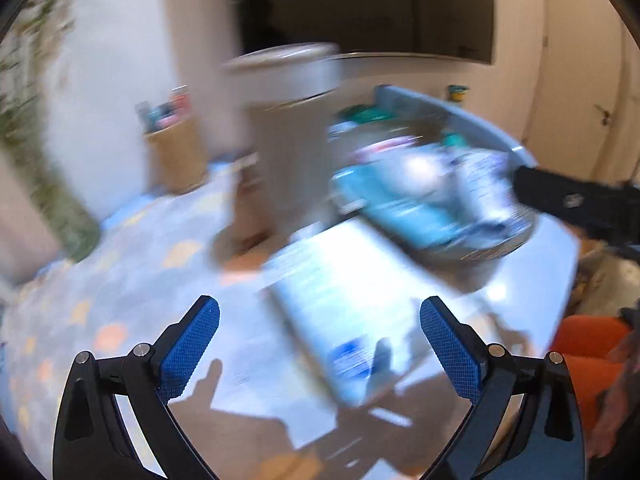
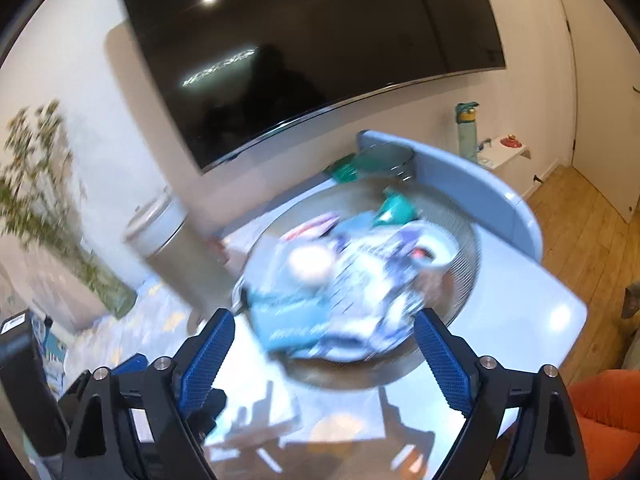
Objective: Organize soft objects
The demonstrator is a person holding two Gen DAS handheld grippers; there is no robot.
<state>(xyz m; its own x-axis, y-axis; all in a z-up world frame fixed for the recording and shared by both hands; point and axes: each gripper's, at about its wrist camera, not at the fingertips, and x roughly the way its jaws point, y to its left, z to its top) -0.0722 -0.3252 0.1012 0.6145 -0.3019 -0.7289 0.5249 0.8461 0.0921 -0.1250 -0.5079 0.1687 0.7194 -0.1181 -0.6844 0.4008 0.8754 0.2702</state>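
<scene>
Both tools released, nothing between the blue pads: left tool (image 1: pixel 320 344) hovering over a flat white packet (image 1: pixel 340 312) just in front of the bowl (image 2: pixel 460 320); right tool (image 2: pixel 324 344) at the bowl's near rim. Soft packets (image 2: pixel 340 280) heaped inside the bowl on the pale surface (image 2: pixel 552 312), likely gathered there for sorting. Heavily blurred.

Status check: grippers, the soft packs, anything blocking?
Left gripper open, empty. Right gripper open, empty. Soft packs piled in metal bowl, blurred. Tall canister beside bowl; nothing blocking.
</scene>
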